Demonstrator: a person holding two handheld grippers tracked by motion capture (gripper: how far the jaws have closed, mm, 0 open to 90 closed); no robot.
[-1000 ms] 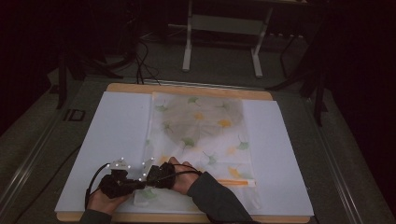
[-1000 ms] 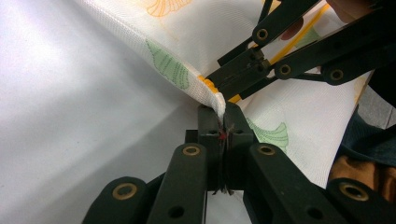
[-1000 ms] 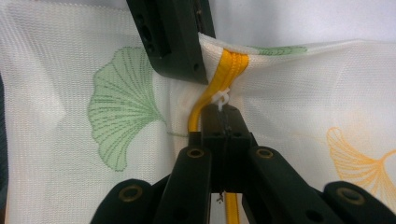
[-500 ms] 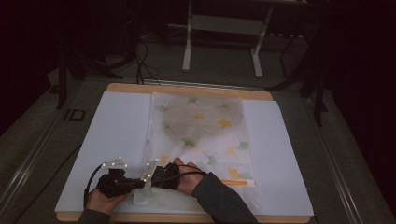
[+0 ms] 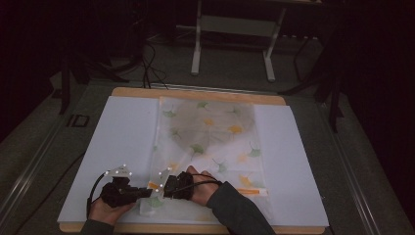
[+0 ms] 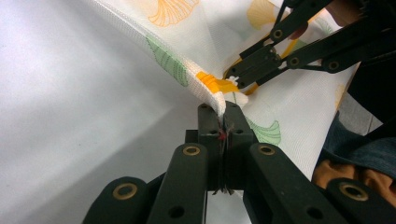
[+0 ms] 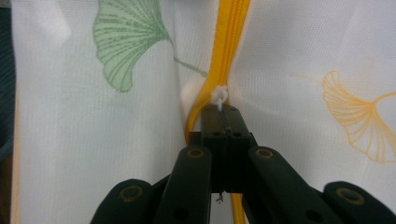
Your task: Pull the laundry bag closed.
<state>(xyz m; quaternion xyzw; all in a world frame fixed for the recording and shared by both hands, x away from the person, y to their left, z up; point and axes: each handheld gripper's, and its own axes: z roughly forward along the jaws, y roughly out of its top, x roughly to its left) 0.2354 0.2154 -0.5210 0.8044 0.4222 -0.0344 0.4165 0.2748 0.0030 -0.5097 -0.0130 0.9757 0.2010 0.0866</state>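
Mesh bag (image 5: 208, 142) lies flat along the middle of the white sheet (image 5: 122, 137) on the worktop (image 5: 195, 93), long axis running away from the person. White see-through netting, printed with green and orange ginkgo leaves; a yellow zipper (image 7: 231, 42) runs along its near end. Something round and dark sits inside the far half (too dim through the mesh to say what).

Near left corner of the bag is lifted off the sheet. The right forearm's sleeve (image 5: 240, 210) covers part of the bag's near edge.

Left hand-held gripper (image 5: 147, 192): jaws fully closed, pinching the bag's corner edge between the tips; in the left gripper view (image 6: 224, 112) the fabric rises straight out of the closed tips, beside the orange end of the zipper.

Right hand-held gripper (image 5: 159, 188): just beside the left one, tips nearly meeting it. Jaws closed on the small white zipper pull (image 7: 219, 95), which pokes out from the tips (image 7: 223, 112) with the yellow tape running away past it.
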